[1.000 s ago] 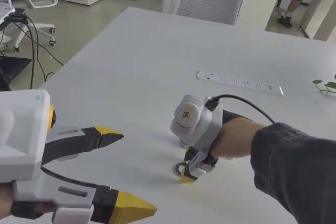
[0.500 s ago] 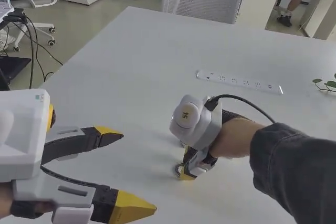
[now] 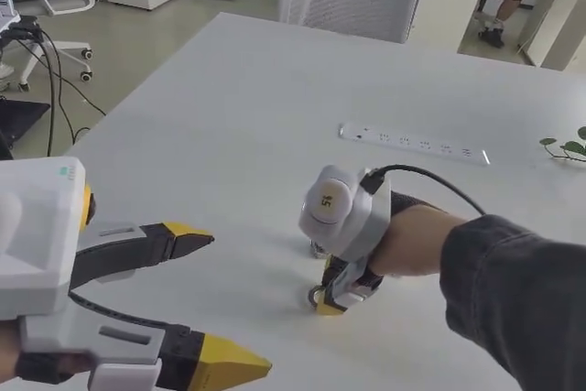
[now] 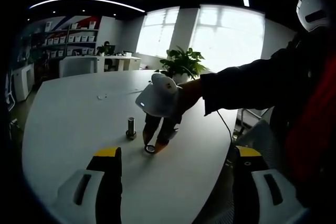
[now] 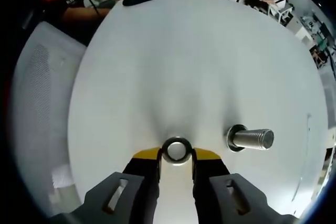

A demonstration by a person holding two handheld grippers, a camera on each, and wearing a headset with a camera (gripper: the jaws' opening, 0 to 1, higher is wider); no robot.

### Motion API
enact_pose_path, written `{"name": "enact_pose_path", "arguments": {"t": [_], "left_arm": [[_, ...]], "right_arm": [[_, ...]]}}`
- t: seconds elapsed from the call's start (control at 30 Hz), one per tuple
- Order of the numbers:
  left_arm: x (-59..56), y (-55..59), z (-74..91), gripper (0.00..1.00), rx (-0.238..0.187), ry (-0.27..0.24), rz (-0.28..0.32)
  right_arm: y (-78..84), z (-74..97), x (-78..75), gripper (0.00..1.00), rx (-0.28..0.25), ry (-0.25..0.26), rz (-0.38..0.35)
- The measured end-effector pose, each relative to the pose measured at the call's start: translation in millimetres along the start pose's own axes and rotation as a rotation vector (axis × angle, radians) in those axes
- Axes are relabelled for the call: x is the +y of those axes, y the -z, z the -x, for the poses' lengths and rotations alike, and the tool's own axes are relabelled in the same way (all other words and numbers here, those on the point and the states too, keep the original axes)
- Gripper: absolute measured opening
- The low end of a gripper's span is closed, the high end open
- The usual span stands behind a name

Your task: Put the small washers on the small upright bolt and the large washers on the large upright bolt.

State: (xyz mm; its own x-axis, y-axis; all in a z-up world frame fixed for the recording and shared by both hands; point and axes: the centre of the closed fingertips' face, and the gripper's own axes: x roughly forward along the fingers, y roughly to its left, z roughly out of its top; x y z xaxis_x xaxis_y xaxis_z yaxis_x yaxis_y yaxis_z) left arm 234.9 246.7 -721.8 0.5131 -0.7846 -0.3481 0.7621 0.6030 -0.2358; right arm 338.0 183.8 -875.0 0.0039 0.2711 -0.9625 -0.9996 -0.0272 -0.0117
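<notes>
Steel washer (image 5: 168,149) sits pinched between the yellow tips of the right gripper (image 5: 176,157), whose jaws are drawn close on it, low at the white table (image 5: 184,51). An upright bolt (image 5: 252,138) stands just beside those tips, off their right side. Left gripper (image 4: 177,153) hangs with its jaws spread wide, the bolt and washer well ahead of its tips.

My head camera looks forward and down over the table (image 3: 238,98). The left gripper camera, well back, looks low across it at my right gripper (image 4: 152,148). The right one hangs close over the washer (image 5: 176,150) in my fingers (image 5: 146,156). Both share the upright bolt (image 4: 130,128).
</notes>
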Motion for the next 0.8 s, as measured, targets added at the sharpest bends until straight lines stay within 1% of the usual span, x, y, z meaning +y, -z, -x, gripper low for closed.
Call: {"name": "enact_pose_path", "arguments": {"t": [0.2, 0.3, 0.43, 0.53, 0.8], "left_arm": [[-2.3, -0.6, -0.9, 0.87, -0.001, 0.007, -0.005], [-1.1, -0.2, -0.1, 0.87, -0.001, 0.005, -0.004], [-1.9, -0.6, -1.1, 0.87, -0.003, 0.009, -0.006], [-3.0, -1.6, -2.1, 0.87, -0.006, 0.014, -0.008], [-4.1, -2.5, -3.0, 0.87, -0.009, 0.017, -0.013]], "right_arm": [[5.5, 4.5, 1.6, 0.23, 0.010, -0.001, -0.008], [7.7, 12.3, 3.7, 0.23, 0.013, -0.004, -0.007], [12.6, 22.4, -0.7, 0.23, 0.021, 0.006, -0.013], [14.1, 32.3, -2.6, 0.23, 0.008, 0.006, -0.031], [19.9, 46.7, -5.4, 0.23, 0.009, 0.029, -0.037]]}}
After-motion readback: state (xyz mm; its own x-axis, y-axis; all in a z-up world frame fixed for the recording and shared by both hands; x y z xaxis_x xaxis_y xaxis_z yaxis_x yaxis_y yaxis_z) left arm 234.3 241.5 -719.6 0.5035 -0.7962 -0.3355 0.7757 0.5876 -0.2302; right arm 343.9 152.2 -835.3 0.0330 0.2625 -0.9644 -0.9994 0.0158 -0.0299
